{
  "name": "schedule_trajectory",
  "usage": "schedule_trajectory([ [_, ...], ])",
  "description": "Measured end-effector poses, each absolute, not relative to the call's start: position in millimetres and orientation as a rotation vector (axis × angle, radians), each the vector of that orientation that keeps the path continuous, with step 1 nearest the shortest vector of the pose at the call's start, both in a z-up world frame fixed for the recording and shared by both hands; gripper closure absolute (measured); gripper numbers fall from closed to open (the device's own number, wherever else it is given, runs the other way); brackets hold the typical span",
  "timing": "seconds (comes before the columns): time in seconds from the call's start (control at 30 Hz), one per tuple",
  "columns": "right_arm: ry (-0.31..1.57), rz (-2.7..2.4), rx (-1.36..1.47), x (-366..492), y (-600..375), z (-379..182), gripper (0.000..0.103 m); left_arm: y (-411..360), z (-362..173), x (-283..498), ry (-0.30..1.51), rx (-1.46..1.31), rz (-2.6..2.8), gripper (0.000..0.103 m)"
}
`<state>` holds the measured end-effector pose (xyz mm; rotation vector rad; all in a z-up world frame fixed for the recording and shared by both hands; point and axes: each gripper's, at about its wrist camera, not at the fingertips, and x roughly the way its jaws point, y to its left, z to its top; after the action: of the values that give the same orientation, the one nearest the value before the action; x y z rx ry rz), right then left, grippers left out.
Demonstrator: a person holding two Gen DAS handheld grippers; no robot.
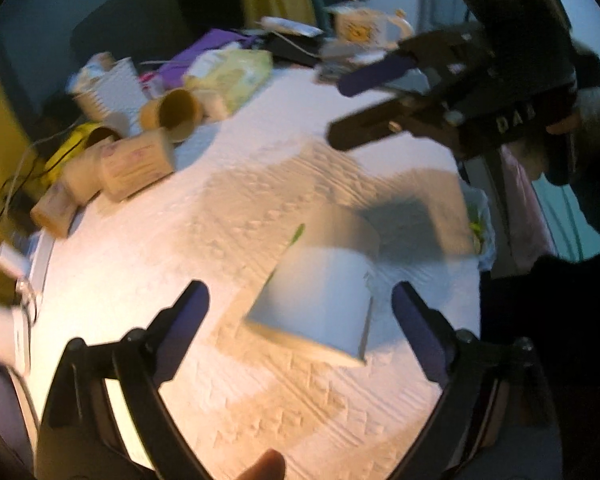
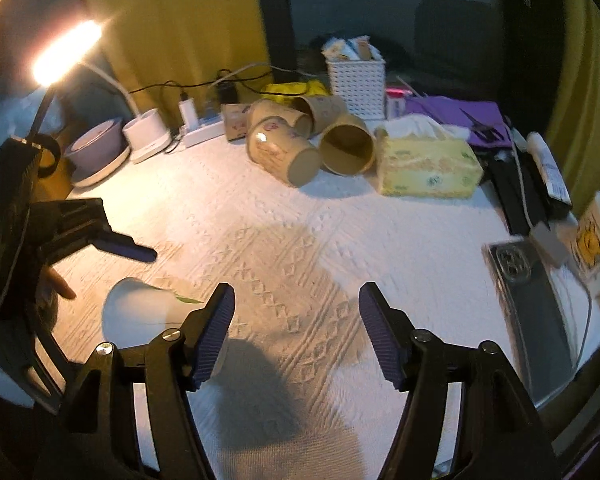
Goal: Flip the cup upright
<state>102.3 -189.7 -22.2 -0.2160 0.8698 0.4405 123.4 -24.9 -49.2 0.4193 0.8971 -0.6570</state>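
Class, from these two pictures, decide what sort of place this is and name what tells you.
Probably a lived-in room at home, not a lab: a cloth-covered table crowded with a tissue pack, a lit desk lamp and a power strip.

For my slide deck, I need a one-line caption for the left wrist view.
Open left gripper approaches a white cup on the white tablecloth; open right gripper hovers beyond.

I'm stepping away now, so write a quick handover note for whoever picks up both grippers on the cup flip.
Left hand-held gripper: open, straddling the white paper cup, not touching it.
Right hand-held gripper: open, empty, over the white tablecloth.
Cup: mouth-down on the cloth, not yet upright.
Done: left approach only.
Left: grasp the cup, turn it mouth-up, set it down, release. Brown paper cups at the back look unrelated.
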Motion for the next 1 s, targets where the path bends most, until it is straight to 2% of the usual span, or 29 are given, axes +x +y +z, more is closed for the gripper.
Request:
schedule_trajectory([
  [0.2, 0.911, 0.61, -0.35, 97.4, -159.8, -21.7, 0.035, 12.0, -41.9, 104.6, 0.892, 0.258, -0.542, 0.009],
  [0.53, 0.997, 0.835, -0.702, 76.6, -104.7, -36.3, 0.035, 63.8, -62.8, 72.7, 0.9, -0.014, -0.348, 0.009],
  [1.0, 1.087, 0.969, -1.253, 69.0, -41.4, -82.7, 0.032, 111.6, -84.1, 52.4, 0.861, -0.267, -0.319, 0.009],
])
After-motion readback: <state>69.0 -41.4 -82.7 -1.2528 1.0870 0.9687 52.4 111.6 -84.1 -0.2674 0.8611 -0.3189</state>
